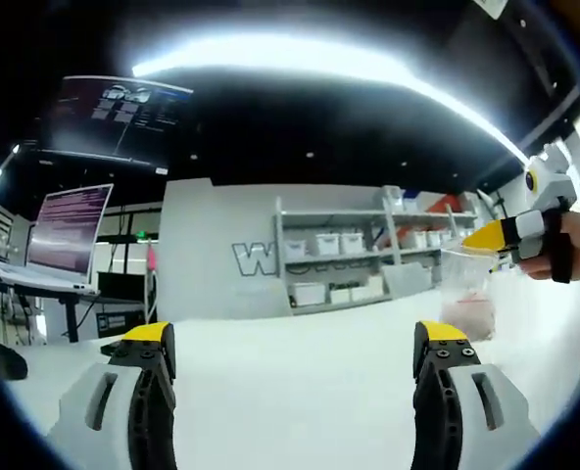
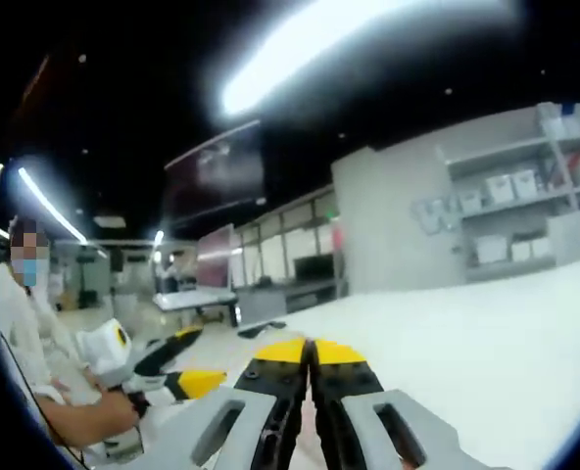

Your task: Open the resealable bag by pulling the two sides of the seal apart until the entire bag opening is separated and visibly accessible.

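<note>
The left gripper [image 1: 295, 345] hung with jaws spread wide over open white table [image 1: 300, 392]. The right gripper [image 2: 310, 354] had its jaws pressed together, pinching the clear bag [image 1: 469, 291] by its top edge above the table's far side. Beyond stood grey shelves [image 1: 354, 250] and a laptop [image 1: 70, 230].

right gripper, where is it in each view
Left gripper view: the right gripper comes in at the far right edge, pinching the top of the resealable bag.
Right gripper view: its own jaws rise at bottom centre, shut.
Shared landmark: the grey shelf unit holding white bins.
</note>
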Demonstrator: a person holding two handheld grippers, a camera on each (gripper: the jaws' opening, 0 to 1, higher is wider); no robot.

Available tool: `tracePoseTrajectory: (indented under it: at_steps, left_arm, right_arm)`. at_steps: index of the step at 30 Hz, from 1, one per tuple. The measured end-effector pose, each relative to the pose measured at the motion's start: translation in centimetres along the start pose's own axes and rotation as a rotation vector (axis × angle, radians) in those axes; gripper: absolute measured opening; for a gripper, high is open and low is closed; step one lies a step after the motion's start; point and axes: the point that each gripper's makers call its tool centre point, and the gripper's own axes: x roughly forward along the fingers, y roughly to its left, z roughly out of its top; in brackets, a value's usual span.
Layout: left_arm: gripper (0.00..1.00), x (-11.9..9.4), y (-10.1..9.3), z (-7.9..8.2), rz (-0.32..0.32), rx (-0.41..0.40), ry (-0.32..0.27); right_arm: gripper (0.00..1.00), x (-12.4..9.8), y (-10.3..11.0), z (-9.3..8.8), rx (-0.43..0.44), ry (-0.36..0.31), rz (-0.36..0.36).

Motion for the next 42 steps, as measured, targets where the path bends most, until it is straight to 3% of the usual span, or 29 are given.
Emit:
tracePoseTrajectory:
  at_steps: [29, 42]
  left_arm:
    - [1.00, 0.0, -0.1, 0.1, -0.005, -0.004, -0.020]
    - [1.00, -0.1, 0.3, 0.4, 0.006, -0.033, -0.034]
  right_arm:
    - [0.00, 3.9, -2.0, 0.9, -0.028, -0.019, -0.030]
    - [0.00, 5.5, -3.5, 2.5, -0.039, -0.035, -0.059]
